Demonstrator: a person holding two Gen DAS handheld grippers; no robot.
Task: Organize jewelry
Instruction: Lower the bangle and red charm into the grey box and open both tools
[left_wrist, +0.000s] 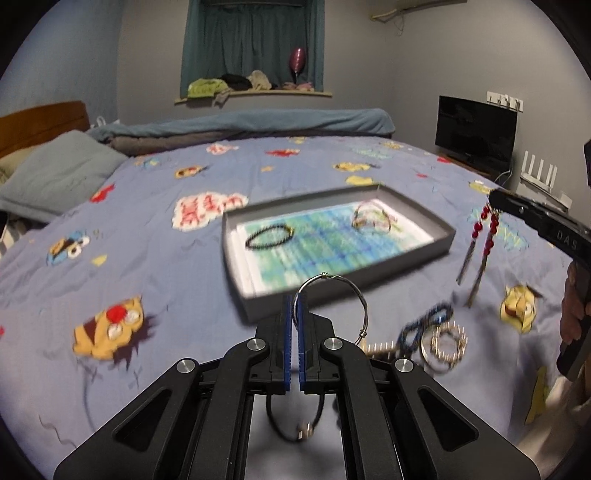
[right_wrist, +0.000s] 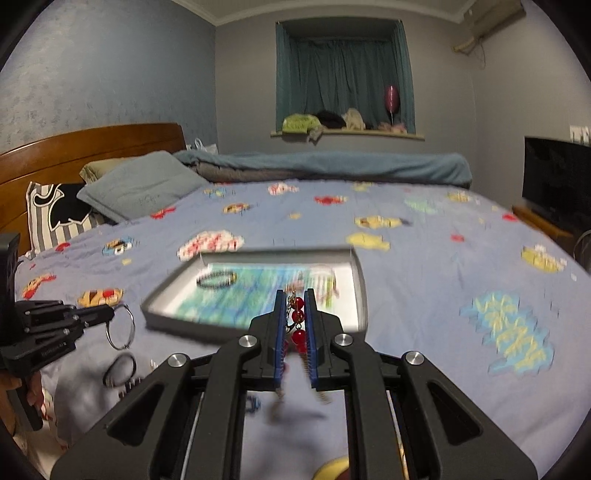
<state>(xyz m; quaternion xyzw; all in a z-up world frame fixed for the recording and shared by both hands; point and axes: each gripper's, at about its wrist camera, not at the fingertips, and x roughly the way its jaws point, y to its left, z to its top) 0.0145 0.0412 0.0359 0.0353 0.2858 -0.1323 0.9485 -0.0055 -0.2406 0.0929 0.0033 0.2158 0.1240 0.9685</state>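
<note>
1. Left gripper (left_wrist: 295, 314): jaws pinched nearly flat on a thin silver bangle (left_wrist: 330, 295), ring sticking up and off to the right of the blue pads, lifted clear of the bedspread (left_wrist: 147, 229).
2. Right gripper (right_wrist: 295, 325): clamped narrow on a pair of red bead earrings (right_wrist: 298, 325), silver tassels dangling below the pads. Pretty blurry in the right wrist view, much clearer from the left one (left_wrist: 484, 229).
3. Grey shallow tray (left_wrist: 236, 221) sitting on the bed just ahead of both grippers, blue-green patterned liner inside.
4. Already in the tray: dark beaded bracelet (left_wrist: 269, 234) on the left side, a couple of thin bangles (left_wrist: 371, 219) on the right.
5. Still loose on the bedspread near the grippers: blue bead bracelet (left_wrist: 424, 325), sparkly studded ring-shaped piece (left_wrist: 445, 341) beside it, touching or overlapping, can't say which.
</note>
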